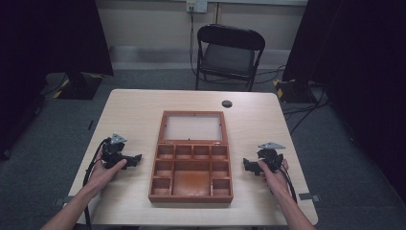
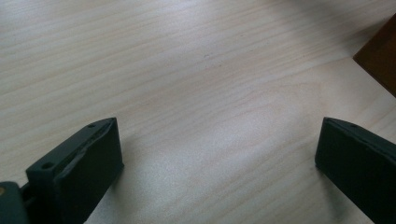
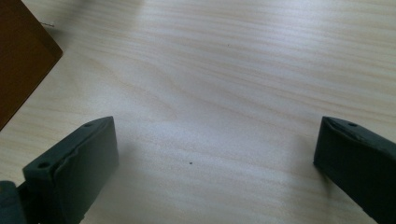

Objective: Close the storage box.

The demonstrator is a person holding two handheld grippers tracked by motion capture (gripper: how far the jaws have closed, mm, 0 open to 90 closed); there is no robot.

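Observation:
A brown wooden box lies open in the middle of the table, its glass-paned lid flat behind a tray of several small compartments. My left gripper rests on the tabletop just left of the box, held by a hand. On the box's right side rests my right gripper, also hand-held. Both stand open with bare wood between their jaws. A corner of the box shows at the right edge of the left gripper view, and the box also sits at the upper left of the right gripper view.
The light wooden table has a dark round grommet near its far edge. A black folding chair stands behind the table. Cables trail on the floor at the right, and dark curtains flank the scene.

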